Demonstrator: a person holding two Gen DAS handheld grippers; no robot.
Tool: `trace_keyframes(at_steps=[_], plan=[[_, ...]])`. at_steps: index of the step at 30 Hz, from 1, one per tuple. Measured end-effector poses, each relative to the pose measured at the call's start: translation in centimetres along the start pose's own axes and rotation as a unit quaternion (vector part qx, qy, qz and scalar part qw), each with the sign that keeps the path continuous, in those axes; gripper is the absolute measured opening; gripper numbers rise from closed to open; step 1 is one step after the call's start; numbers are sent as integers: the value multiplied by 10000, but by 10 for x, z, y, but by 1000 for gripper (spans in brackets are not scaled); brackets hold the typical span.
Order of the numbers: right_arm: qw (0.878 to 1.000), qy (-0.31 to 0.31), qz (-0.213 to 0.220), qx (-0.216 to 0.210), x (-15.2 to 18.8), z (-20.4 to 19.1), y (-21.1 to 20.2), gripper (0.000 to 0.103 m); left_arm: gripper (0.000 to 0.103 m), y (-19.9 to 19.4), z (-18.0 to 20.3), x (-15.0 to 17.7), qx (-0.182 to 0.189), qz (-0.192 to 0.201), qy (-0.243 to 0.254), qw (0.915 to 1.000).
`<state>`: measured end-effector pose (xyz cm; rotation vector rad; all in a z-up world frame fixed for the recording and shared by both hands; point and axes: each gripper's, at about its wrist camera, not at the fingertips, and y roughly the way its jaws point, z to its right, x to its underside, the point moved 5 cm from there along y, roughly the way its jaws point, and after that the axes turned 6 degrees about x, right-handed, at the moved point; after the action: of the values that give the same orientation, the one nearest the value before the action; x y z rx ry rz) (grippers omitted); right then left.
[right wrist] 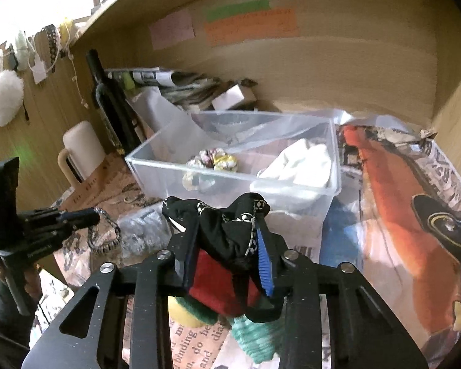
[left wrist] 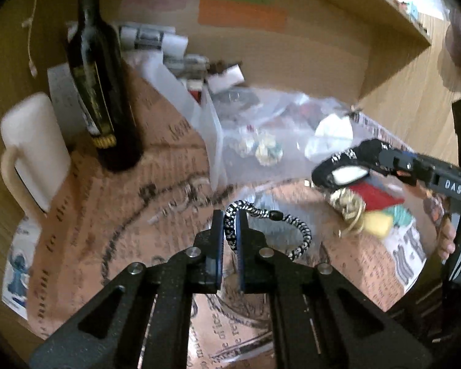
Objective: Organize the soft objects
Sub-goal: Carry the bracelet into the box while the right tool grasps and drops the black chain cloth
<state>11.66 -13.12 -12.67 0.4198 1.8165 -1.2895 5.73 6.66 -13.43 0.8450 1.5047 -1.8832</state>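
Your left gripper (left wrist: 229,224) is closed narrowly on a black-and-white braided cord bracelet (left wrist: 270,227), pinching one end of the loop between its blue pads. From the pinch the bracelet arcs up over the fingertips, runs off to the right past a small black clasp bead, then curves back down toward you, so its long axis lies roughly left to right across the left wrist view. It hangs above the printed paper (left wrist: 132,190) that covers the desk; whether its far end touches the paper is hard to tell.

Your right gripper (right wrist: 227,246) is clamped on a black drawstring pouch (right wrist: 230,230), its bunched mouth pointing up and away from you, toward the clear plastic bin (right wrist: 332,166). Red, green and yellow fabric hangs below the pouch between the fingers.

The bin stands just beyond the right gripper, with a floral scrunchie (right wrist: 213,161) and a white cloth (right wrist: 301,163) lying inside it. A dark bottle (left wrist: 98,86) stands upright on the left, beside a white mug (left wrist: 33,150).
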Motion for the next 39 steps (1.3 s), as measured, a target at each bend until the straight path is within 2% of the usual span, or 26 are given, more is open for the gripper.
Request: trace_keyframes(at_steps=[6,12,18,22,30,33,39], plan=[[9993,31,377,14,-18,3,-19,30,6,-10,2,-34,-52,431,63,9990],[9968,-9,796,50,-40,2,-33,30,6,-3,5,-69,-20,728,106,9973],[9932,-83,1157,133,-68,1,-38,30,6,20,6,-98,-34,797,172,9967],[9914,-189,1264,288,-83,0,-31,30,6,45,4,-110,-63,640,217,9977],[9924,-513,899,668,-96,1,21,30,7,105,-4,-118,-29,41,153,9999],[9904,-726,778,883,-96,0,37,30,7,120,-2,-115,-16,-162,171,9997],[9892,-1089,240,952,-88,-3,70,30,7,135,3,-109,-37,-395,288,9988]])
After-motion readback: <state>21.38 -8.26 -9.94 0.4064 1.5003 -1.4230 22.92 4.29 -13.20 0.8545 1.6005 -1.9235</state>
